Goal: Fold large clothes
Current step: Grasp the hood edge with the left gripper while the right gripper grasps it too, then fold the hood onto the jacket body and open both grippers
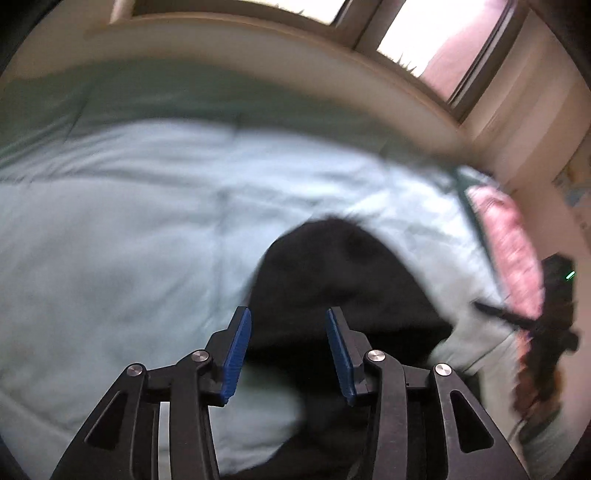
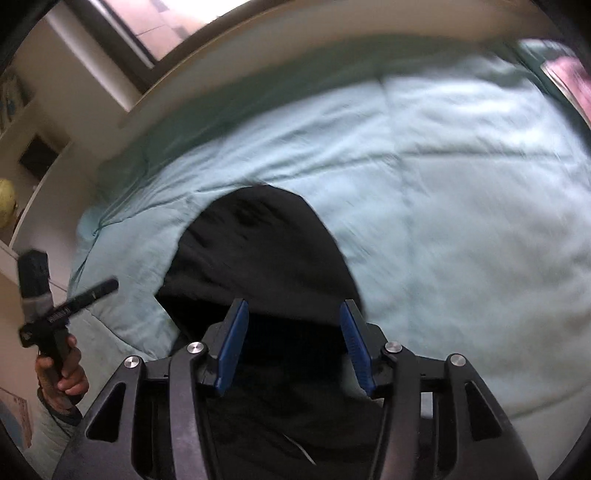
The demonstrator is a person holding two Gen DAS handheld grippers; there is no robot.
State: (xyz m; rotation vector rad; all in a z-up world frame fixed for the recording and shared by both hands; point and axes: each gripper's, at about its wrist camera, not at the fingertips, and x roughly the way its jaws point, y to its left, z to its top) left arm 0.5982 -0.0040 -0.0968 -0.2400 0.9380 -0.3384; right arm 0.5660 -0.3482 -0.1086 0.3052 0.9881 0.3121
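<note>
A black garment (image 1: 332, 288) lies on a pale blue quilt (image 1: 129, 240) on a bed. My left gripper (image 1: 289, 317) is open and empty, its blue pads above the garment's near left part. The same garment shows in the right wrist view (image 2: 266, 251), running under my right gripper (image 2: 293, 312), which is open and empty over it. My right gripper also shows at the right edge of the left wrist view (image 1: 554, 317). My left gripper, held by a hand, shows at the left edge of the right wrist view (image 2: 70, 302). Both views are blurred.
A pink patterned pillow (image 1: 513, 251) lies at the quilt's right end, also seen in the right wrist view (image 2: 569, 77). A pale headboard or wall ledge (image 1: 295, 62) curves behind the bed under windows (image 1: 436, 33). A white shelf with a yellow object (image 2: 5, 203) stands at the left.
</note>
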